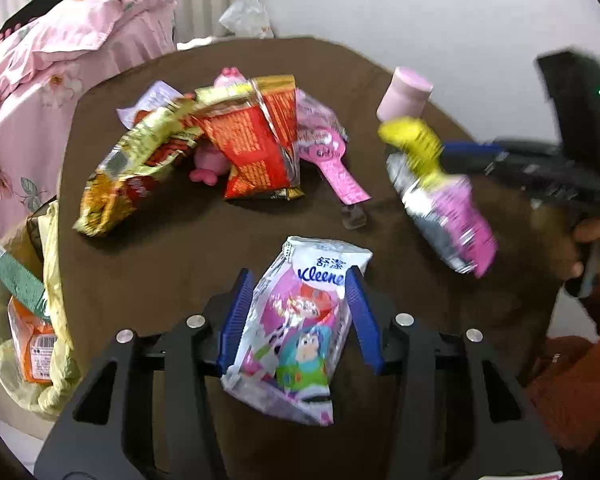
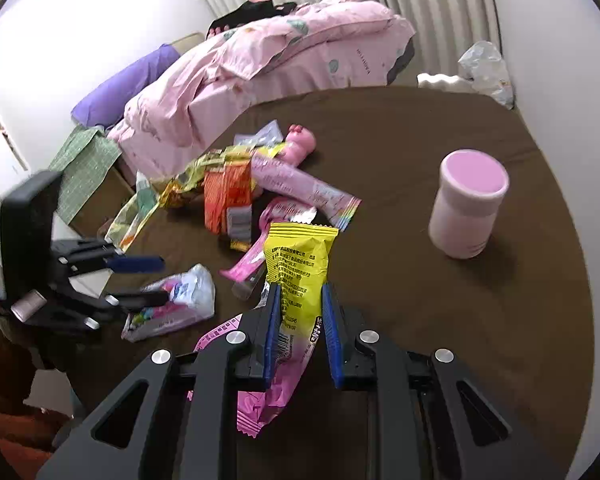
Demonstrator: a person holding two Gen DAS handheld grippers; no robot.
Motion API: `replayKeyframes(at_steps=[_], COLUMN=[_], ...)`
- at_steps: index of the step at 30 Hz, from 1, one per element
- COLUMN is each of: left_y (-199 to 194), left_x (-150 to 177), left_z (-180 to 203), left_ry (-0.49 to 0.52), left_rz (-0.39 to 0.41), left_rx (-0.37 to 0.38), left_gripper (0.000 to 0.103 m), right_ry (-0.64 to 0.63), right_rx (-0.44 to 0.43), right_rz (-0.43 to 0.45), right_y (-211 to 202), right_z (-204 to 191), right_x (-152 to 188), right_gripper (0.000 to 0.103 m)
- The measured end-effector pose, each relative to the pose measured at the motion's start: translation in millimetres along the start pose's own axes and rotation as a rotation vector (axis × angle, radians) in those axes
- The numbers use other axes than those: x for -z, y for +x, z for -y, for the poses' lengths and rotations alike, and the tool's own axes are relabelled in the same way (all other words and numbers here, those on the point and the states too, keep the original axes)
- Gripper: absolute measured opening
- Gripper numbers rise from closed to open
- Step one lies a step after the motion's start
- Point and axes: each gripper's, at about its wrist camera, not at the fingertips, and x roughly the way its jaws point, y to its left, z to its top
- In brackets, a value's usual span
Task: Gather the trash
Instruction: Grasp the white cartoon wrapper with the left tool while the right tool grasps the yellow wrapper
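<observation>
My left gripper (image 1: pixel 300 276) is shut on a Kleenex tissue packet (image 1: pixel 296 320) with cartoon print, held just above the brown table (image 1: pixel 180 264). The packet also shows in the right wrist view (image 2: pixel 176 304). My right gripper (image 2: pixel 300 292) is shut on a yellow and pink snack wrapper (image 2: pixel 296 264), lifted above the table; in the left wrist view the wrapper (image 1: pixel 440 188) hangs at the right. A pile of wrappers lies at the table's middle: a red and gold bag (image 1: pixel 256 140), a yellow-green bag (image 1: pixel 140 168), a pink wrapper (image 1: pixel 332 156).
A pink lidded cup (image 2: pixel 468 204) stands on the table's right. A pink pig toy (image 2: pixel 296 144) lies among the wrappers. A yellow bag (image 1: pixel 56 360) holding trash hangs at the table's left edge. A bed with a pink quilt (image 2: pixel 260 64) lies beyond.
</observation>
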Motion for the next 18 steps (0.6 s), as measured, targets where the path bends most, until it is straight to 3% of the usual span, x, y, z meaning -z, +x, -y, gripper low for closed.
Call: replayKeyframes(at_steps=[4,5,7,8,10,18], left_y=[20,21,18,14,1,-71], left_x=[-6,-6,-7,-6,-6,-3], left_z=[12,13,13,12,9,-19], left_ry=[0.039,0.040,0.026,0.017,-0.001,-0.086], left_rz=[-0.061,-0.060,-0.057,-0.048,-0.008,0.185], left_rx=[-0.066,-0.065,-0.058,-0.060,-0.079,-0.197], left_gripper=[0.043,0.040,0.022,0.019,0.014,0.013], right_ry=[-0.034,-0.051,-0.072,-0.083,-0.098,-0.190], right_rx=[0.044,0.055,0.070,0.078,0.079,0.039], right_rz=[0.034,0.044,0.056,0.066,0.085,0.180], right_y=[-12,-16,-21,-23,-28,-40], right_z=[-3,-5,-7,-9,-14,-51], right_x=[-4,-5,-6,-8,-12,-48], right_gripper=[0.021,0.021,0.021,0.021,0.021,0.021])
